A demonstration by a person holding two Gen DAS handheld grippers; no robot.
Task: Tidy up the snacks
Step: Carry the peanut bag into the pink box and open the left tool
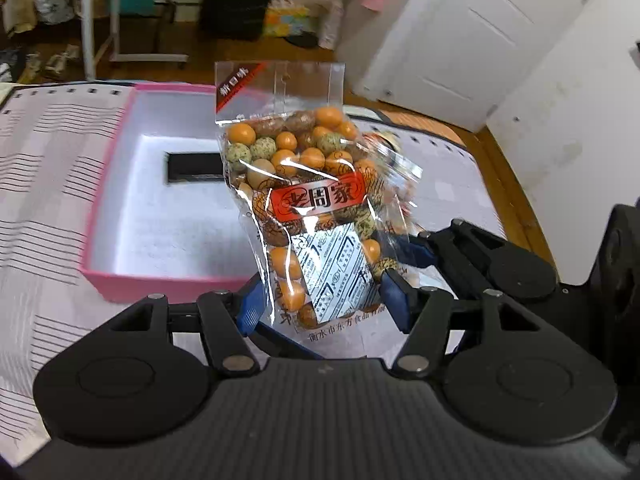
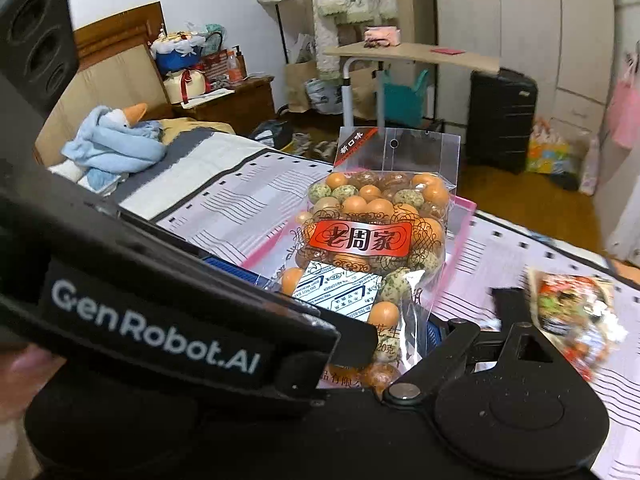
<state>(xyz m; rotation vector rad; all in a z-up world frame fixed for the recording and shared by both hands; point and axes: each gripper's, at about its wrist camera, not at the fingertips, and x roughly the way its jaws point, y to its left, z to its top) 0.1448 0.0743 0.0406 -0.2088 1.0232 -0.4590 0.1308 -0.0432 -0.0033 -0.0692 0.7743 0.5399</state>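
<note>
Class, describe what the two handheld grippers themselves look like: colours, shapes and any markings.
The left gripper is matt black, with two rounded disc-shaped housings, angular linkage arms joined by silver pins, and ribbed blue finger pads. The right gripper is built alike in black with blue pads; across its view runs the other gripper's black body with white lettering "GenRobot.AI".

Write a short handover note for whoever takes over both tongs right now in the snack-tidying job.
Left tongs: shut on the peanut bag, held upright above the bedcover.
Right tongs: jaws wide, beside the same bag; whether they grip it is unclear.
Pink box: open on the striped bedcover, just behind the bag; only a flat black item shows inside.
Second snack pack: on the cover, outside the box.
Done: peanut bag is in hand.
Left: probably the bag into the box, then the second pack.
</note>
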